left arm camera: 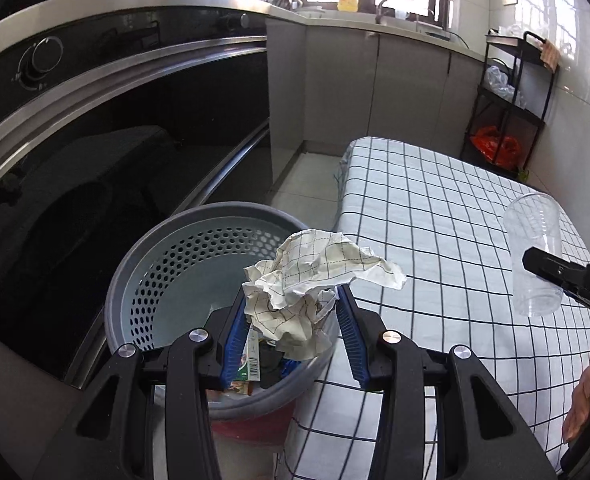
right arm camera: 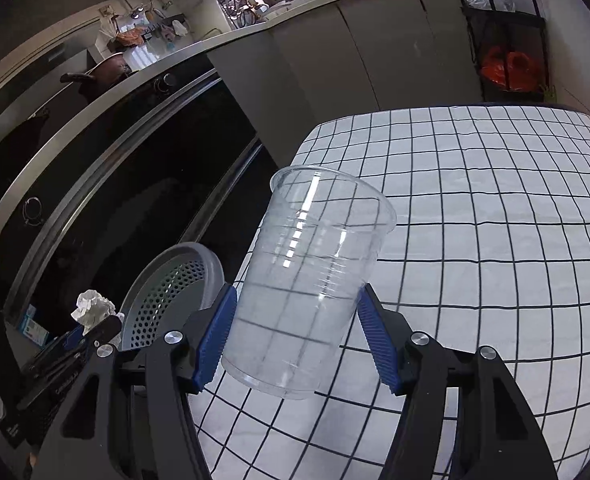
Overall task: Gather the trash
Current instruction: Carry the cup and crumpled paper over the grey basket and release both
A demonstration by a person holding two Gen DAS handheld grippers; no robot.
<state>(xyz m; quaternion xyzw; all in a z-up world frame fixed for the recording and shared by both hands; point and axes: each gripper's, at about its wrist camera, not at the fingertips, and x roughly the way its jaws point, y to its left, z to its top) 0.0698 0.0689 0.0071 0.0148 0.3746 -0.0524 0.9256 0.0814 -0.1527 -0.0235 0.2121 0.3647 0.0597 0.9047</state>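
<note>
the left gripper (left arm camera: 291, 320) pinches a crumpled checked paper (left arm camera: 315, 280) between its blue pads, held above the open mouth of the grey perforated bin (left arm camera: 167, 276) beside the checked table (left arm camera: 435, 216). the right gripper (right arm camera: 295, 332) clamps a clear plastic cup (right arm camera: 311, 280) over the table, long axis near upright, mouth tilted up and slightly left.
</note>
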